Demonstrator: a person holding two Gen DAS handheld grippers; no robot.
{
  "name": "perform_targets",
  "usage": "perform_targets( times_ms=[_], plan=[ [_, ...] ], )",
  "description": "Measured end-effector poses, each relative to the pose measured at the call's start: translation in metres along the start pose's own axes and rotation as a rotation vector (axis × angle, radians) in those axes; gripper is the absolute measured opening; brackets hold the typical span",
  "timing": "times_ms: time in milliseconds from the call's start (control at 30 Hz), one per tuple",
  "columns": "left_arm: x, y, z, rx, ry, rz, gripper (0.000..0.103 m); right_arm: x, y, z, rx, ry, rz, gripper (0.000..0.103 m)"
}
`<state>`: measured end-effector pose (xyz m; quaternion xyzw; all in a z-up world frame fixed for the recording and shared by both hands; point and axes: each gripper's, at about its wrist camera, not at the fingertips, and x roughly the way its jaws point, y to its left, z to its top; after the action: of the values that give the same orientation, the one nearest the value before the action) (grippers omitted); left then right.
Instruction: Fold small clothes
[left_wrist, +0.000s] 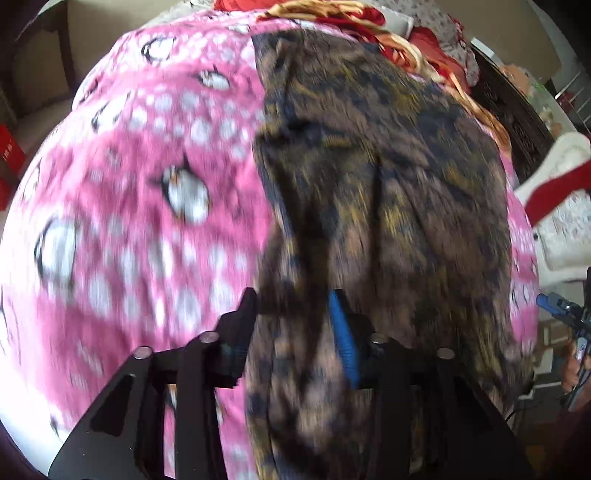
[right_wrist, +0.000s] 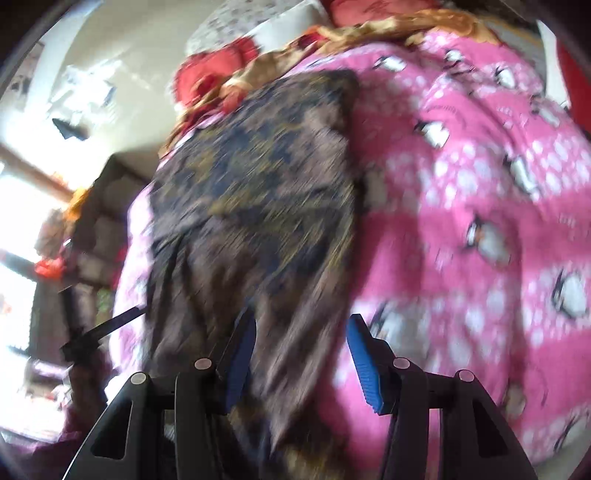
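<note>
Two grippers, left gripper (left_wrist: 295, 317) and right gripper (right_wrist: 301, 347), stand partly open around the brown patterned garment (left_wrist: 388, 184) on the pink blanket (left_wrist: 147, 184); whether either pinches it is unclear.

A bed covered by a pink blanket (left_wrist: 155, 206) printed with white dots and penguins carries a dark brown patterned garment (left_wrist: 388, 192) spread lengthwise on it; a red-and-gold floral quilt (left_wrist: 373, 26) is bunched at the far end

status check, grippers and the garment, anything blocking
Left gripper and right gripper both astride the near edge of the brown patterned garment, grip unclear through blur. Garment lies on the pink penguin blanket. Nothing blocking.
</note>
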<state>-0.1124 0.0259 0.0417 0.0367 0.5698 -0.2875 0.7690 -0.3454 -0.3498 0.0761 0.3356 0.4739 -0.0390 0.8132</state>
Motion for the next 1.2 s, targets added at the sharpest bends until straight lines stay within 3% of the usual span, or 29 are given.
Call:
perform_targets(
  times_ms=[33, 133, 300, 433, 533, 667, 800, 967, 1100, 1200],
  plan=[
    [-0.004, 0.000, -0.010, 0.006, 0.004, -0.001, 0.042, -0.007, 0.002, -0.013, -0.025, 0.024, 0.021, 0.049],
    [-0.014, 0.001, -0.034, 0.007, 0.007, 0.016, 0.042, -0.019, 0.013, -0.047, -0.120, 0.061, -0.041, 0.049],
    [-0.020, 0.012, -0.066, -0.023, 0.052, 0.020, 0.042, -0.020, 0.017, -0.097, -0.188, 0.076, -0.069, 0.050],
    [-0.025, 0.017, -0.084, -0.023, 0.062, 0.041, 0.042, -0.010, 0.021, -0.117, -0.246, 0.076, -0.170, 0.049],
    [-0.027, 0.020, -0.096, -0.040, 0.072, 0.022, 0.045, -0.016, 0.013, -0.120, -0.197, 0.027, -0.134, 0.050],
    [-0.029, 0.011, -0.108, -0.002, 0.068, 0.027, 0.046, -0.019, 0.009, -0.119, -0.137, -0.008, -0.097, 0.059],
    [-0.026, -0.001, -0.118, 0.050, 0.124, 0.014, 0.046, -0.021, 0.013, -0.119, -0.150, -0.013, -0.107, 0.059],
    [-0.013, -0.006, -0.132, 0.044, 0.208, -0.005, 0.047, -0.026, 0.006, -0.120, -0.123, -0.052, -0.101, 0.065],
    [-0.012, -0.007, -0.129, 0.025, 0.196, -0.004, 0.047, -0.030, -0.006, -0.117, -0.103, -0.071, -0.131, 0.067],
    [-0.010, -0.005, -0.127, 0.016, 0.206, -0.017, 0.047, -0.032, -0.004, -0.117, -0.162, -0.064, -0.138, 0.071]
  ],
)
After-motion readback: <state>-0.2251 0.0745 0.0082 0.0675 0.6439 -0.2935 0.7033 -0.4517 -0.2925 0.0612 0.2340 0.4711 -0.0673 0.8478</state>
